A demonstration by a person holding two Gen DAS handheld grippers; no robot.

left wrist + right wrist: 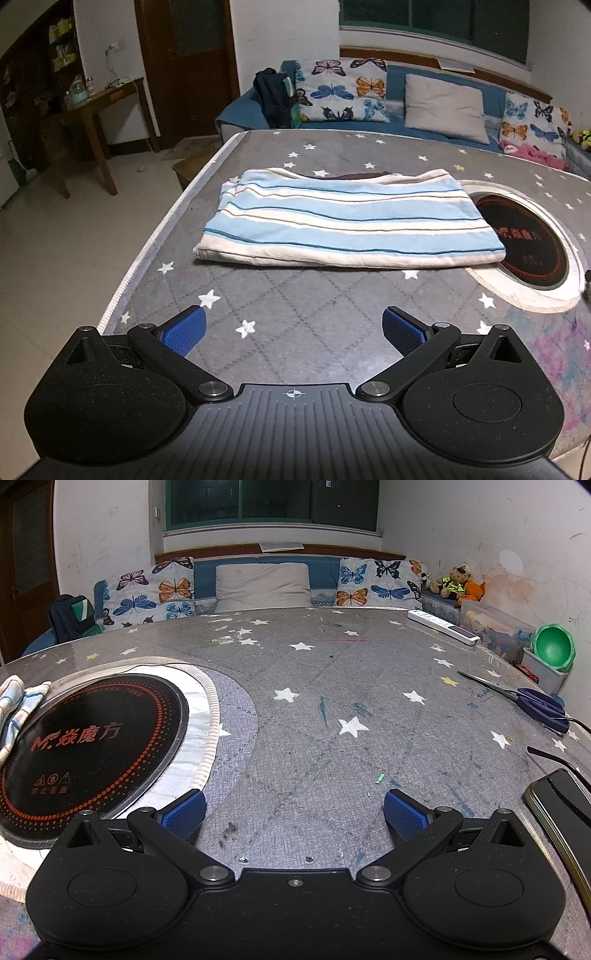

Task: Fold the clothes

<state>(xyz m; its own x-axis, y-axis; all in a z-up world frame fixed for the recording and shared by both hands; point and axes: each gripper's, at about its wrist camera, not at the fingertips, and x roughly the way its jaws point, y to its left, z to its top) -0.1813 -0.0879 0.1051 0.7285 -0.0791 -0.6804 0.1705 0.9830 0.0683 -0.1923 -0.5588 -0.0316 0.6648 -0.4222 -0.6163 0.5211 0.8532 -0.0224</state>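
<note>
Star-print table cover [295,295], folded striped garment [347,225]; sofa [258,579] behind, slightly blurred.

Left tool [294,330] wide open, blue pads [186,329] spread far apart, nothing between them. It hangs low over the bench [295,295], pointing forward and slightly down, level, no roll. Right tool [294,812] same state: jaws fully spread, blue pads [404,812] empty, tilted slightly down above the bench, not touching it. Black linkage arms on both splayed outward. No hands or sleeves visible in either wrist view.
</note>
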